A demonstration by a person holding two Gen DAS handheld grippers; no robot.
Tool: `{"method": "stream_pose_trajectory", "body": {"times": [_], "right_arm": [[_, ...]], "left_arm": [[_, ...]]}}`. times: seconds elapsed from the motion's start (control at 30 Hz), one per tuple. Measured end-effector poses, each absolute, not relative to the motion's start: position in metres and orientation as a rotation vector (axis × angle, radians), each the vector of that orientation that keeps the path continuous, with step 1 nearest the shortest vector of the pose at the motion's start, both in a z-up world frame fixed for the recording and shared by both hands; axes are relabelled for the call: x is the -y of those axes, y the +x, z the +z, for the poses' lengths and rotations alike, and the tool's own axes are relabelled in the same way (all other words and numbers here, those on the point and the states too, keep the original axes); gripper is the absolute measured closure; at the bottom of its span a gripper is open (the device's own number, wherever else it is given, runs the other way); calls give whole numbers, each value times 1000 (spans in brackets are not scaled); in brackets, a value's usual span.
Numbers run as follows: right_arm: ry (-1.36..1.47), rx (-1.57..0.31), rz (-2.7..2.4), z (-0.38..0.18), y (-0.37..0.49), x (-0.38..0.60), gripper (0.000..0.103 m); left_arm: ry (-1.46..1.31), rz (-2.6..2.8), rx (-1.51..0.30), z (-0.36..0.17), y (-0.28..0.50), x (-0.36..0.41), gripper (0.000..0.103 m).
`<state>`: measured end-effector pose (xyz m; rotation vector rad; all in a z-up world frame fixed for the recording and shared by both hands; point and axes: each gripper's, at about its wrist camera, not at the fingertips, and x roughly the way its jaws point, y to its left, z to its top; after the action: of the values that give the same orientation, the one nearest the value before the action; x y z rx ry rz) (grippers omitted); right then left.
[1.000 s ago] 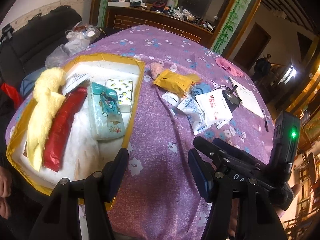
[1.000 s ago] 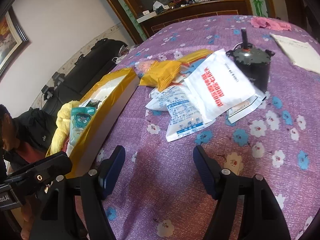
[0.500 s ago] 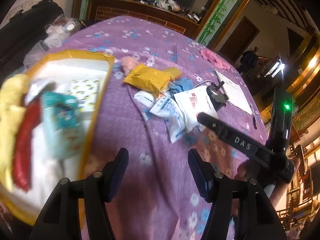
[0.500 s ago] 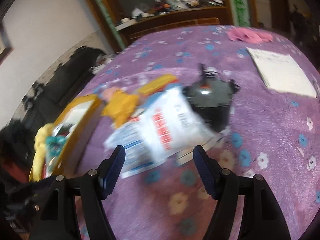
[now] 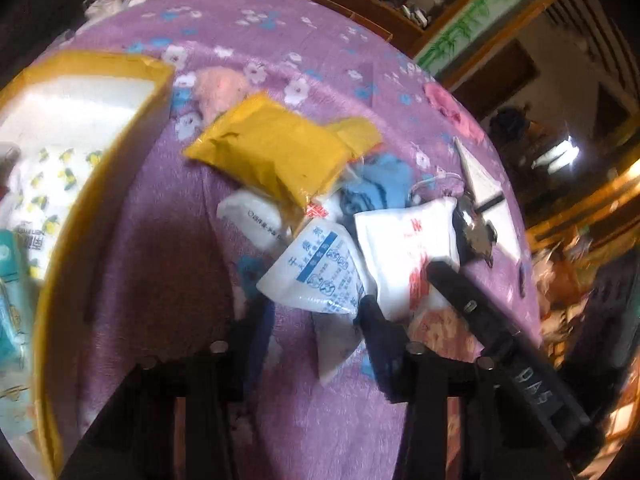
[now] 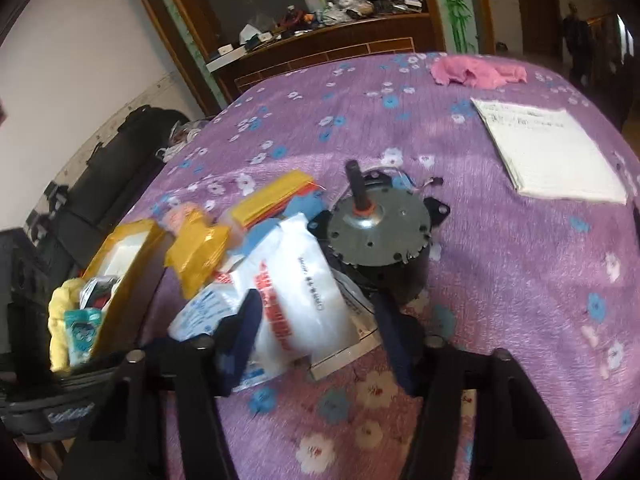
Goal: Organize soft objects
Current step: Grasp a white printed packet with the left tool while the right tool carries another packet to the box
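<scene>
Two white pouches at pile's near edge: blue-print pouch (image 5: 316, 276) between left gripper (image 5: 310, 320) fingers, red-print pouch (image 6: 296, 288) between right gripper (image 6: 316, 320) fingers. Both grippers' jaws closing; pads not clearly pressing yet. Yellow packet (image 5: 272, 152) behind pouches. Motor (image 6: 376, 232) just right of red-print pouch. Box (image 5: 100, 184) left of pile. Purple floral bench (image 6: 500, 280) underneath.

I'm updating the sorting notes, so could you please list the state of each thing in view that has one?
left gripper: jaws closing around the blue-print sachet
right gripper: jaws closing around the red-print white pouch
yellow box: open, partly filled
yellow packet: sealed, lying on the pile
motor: upright, shaft up
pink cloth: crumpled
</scene>
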<state>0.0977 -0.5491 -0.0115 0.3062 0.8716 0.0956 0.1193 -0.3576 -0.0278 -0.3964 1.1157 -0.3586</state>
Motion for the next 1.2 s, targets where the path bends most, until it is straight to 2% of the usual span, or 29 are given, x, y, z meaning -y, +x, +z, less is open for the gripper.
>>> {"method": "stream_pose_trajectory", "body": {"times": [0.07,0.13,0.17,0.33,0.77,1.03,1.2], "right_arm": [[323,-888,149,-14,100,548,73],[291,-861,154,-9,97,543,79],[270,-854,152,-8,95,540,86],[298,-811,223,0,84,538,101],[243,-606,310,33,44,518,102],[260,-586,447,65,25,462,102],[282,-643,525,78,53,410,102]], "left_arm": [[-409,-358,-1106,-29,117,355,70],[-438,-364,-1105,-30,113,352,76],[-440,-369,-1103,-30,110,350,77],[-489,-365,-1108,-29,89,328,80],[-503,-348,-1004,34,25,264,80],[-511,-297,-914,70,15,208,80],[-495,-210,-879,74,26,164,80]]}}
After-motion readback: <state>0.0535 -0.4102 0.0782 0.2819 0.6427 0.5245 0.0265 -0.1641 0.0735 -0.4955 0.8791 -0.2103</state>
